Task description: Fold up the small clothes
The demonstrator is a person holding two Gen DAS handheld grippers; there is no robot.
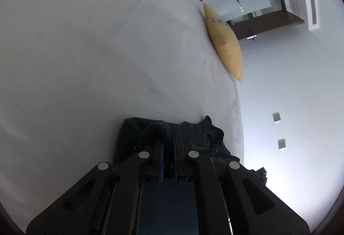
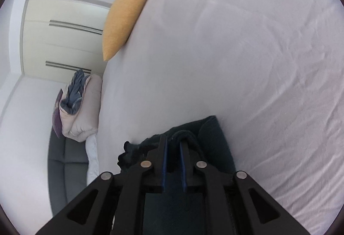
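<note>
I have the white bed (image 1: 86, 52) filling most of both views, its sheet bare and lightly creased, with plenty of open room ahead of my tools. Its edge runs down the right side of my left wrist view and down the left side of my right wrist view, so both tools sit close to the same corner of the mattress. A yellow cushion (image 1: 223, 41) leans at that edge farther along, well apart from the cloth I hold.

Only my right wrist view shows the cream wardrobe doors (image 2: 60, 45), a grey sofa (image 2: 64, 162) below the bed edge, and a heap of pale bedding (image 2: 83, 106) with a blue-grey garment on top. Only my left wrist view shows the dark-framed doorway (image 1: 258, 5) and two wall sockets (image 1: 281, 143) on the white wall.

The dark garment (image 1: 202, 134) lies bunched on the sheet right at the bed's edge, directly under both tools. My left tool (image 1: 168, 138) is clamped nearly fully together on a raised fold of it. My right tool (image 2: 173, 144) is also pinched on a fold of the same cloth, its blue pads (image 2: 164, 162) a narrow gap apart with fabric between.
</note>
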